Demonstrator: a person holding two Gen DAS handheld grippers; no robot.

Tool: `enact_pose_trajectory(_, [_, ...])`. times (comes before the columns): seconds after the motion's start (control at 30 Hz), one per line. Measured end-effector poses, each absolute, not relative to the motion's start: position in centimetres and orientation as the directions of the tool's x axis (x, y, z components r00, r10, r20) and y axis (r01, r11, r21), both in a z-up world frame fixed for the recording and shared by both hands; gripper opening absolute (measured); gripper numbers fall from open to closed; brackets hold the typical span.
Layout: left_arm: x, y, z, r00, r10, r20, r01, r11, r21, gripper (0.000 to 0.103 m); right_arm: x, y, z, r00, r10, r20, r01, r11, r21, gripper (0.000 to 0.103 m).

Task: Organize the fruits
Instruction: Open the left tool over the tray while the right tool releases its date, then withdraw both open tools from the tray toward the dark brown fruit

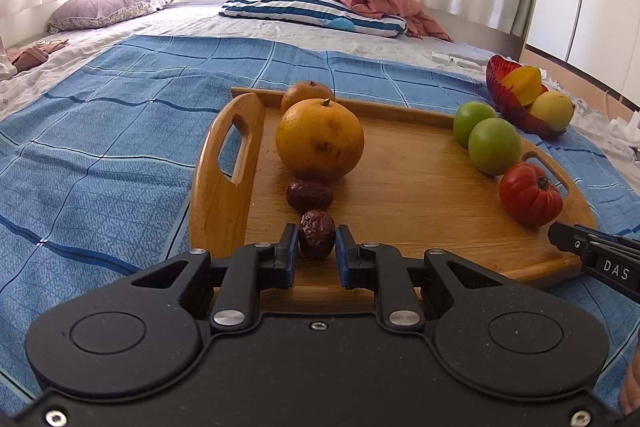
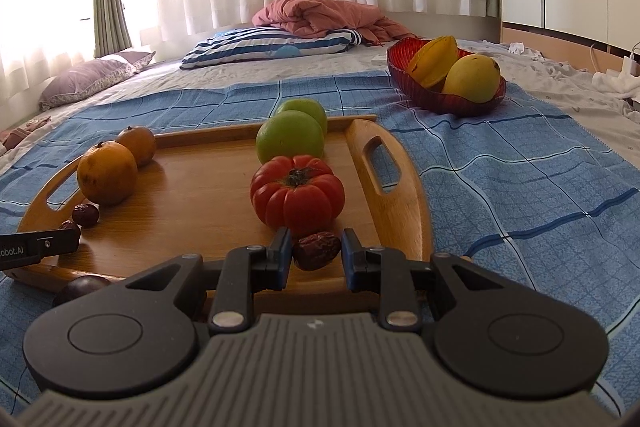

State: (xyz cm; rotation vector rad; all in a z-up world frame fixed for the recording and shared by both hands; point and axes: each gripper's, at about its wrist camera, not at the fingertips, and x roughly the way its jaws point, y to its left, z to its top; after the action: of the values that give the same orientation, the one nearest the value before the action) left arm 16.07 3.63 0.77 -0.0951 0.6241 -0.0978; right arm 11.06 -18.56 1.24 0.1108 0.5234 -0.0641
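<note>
A wooden tray [image 1: 408, 187] [image 2: 192, 203] lies on a blue checked cloth. On it are two oranges [image 1: 320, 139] [image 2: 106, 173], two green fruits [image 1: 494, 146] [image 2: 290, 139], a red tomato [image 1: 530, 194] [image 2: 297, 193] and three dried red dates. My left gripper [image 1: 317, 239] has a date [image 1: 316, 234] between its fingers, jaws slightly apart beside it; a second date [image 1: 309, 195] lies just ahead. My right gripper [image 2: 316, 251] stands open around another date [image 2: 316, 250] lying in front of the tomato.
A red glass bowl [image 2: 440, 99] [image 1: 516, 107] with a starfruit and a yellow mango sits right of the tray. A dark purple fruit [image 2: 80, 289] lies on the cloth by the tray's near edge. Pillows and a pink blanket lie at the back.
</note>
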Motion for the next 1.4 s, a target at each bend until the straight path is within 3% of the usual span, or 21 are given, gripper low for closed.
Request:
enact_pose_trajectory(0.67, [15.8, 3.4, 0.5, 0.809, -0.116, -0.576, 0.076, 0.993, -0.094, 0.021, 11.4, -18.3, 1.0, 0.858, -0.033, -0.513, 0.083, 0.994, 0.074, 0.034])
enact_pose_trajectory(0.73, [15.7, 3.4, 0.5, 0.809, -0.119, -0.576, 0.078, 0.992, -0.096, 0.026, 11.3, -18.3, 1.0, 0.858, -0.034, -0.513, 0.082, 0.994, 0.072, 0.034])
enact_pose_trajectory(0.8, [15.5, 3.4, 0.6, 0.808, -0.124, -0.576, 0.083, 0.992, -0.097, 0.043, 11.3, -18.3, 1.0, 0.858, -0.034, -0.513, 0.083, 0.994, 0.073, 0.034])
enact_pose_trajectory(0.87, [15.2, 3.4, 0.8, 0.81, -0.14, -0.57, 0.099, 0.99, -0.103, 0.051, 11.3, -18.3, 1.1, 0.859, -0.033, -0.511, 0.083, 0.994, 0.075, 0.04])
enact_pose_trajectory(1.03, [14.2, 3.3, 1.3, 0.815, -0.155, -0.558, 0.119, 0.988, -0.101, 0.062, 10.8, -18.6, 1.3, 0.864, -0.027, -0.503, 0.088, 0.991, 0.097, 0.051])
enact_pose_trajectory(1.2, [12.8, 3.1, 2.1, 0.824, -0.17, -0.54, 0.14, 0.985, -0.097, 0.076, 9.9, -18.7, 1.6, 0.869, -0.022, -0.494, 0.083, 0.991, 0.102, 0.055])
enact_pose_trajectory(1.4, [10.7, 2.6, 2.8, 0.835, -0.196, -0.514, 0.176, 0.98, -0.089, 0.082, 7.9, -18.5, 1.7, 0.885, -0.012, -0.466, 0.064, 0.993, 0.095, 0.062])
